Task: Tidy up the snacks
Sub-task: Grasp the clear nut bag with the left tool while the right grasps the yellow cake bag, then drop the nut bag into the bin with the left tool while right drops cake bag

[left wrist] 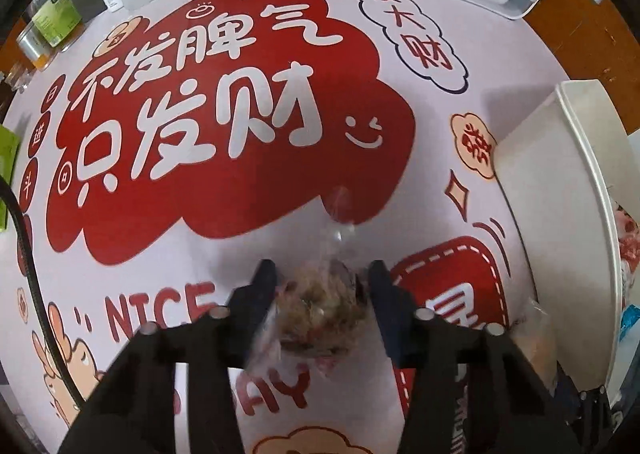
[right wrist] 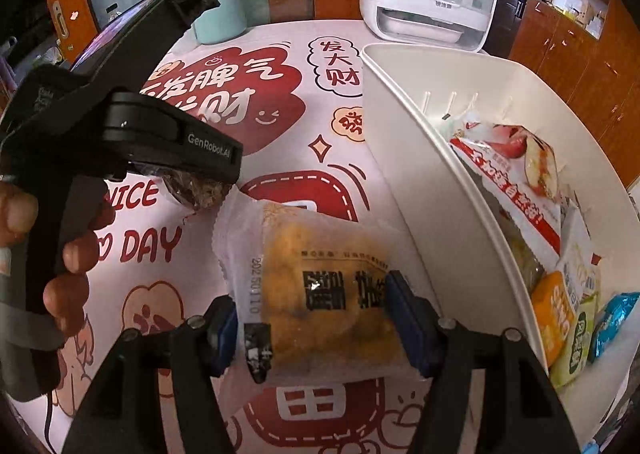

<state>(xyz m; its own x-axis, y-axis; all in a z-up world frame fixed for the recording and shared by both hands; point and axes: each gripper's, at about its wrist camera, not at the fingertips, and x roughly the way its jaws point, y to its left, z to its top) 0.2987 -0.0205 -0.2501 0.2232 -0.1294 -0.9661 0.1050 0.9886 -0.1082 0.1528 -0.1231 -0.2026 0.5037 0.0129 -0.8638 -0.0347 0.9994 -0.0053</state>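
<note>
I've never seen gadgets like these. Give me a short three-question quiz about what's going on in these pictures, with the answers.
1. True or false: the left gripper is empty.
2. What does the right gripper hold? A) a bottle B) a yellow cake in a frosted wrapper C) a spoon
3. Fill in: packets already sorted lie in the white ____, to the right of the printed tablecloth.

Key
1. False. Its jaws are closed on a brown snack in clear wrap.
2. B, the wrapped cake, held beside the bin's wall.
3. Bin; a red-and-white packet and an orange packet are inside, above the tablecloth.
</note>
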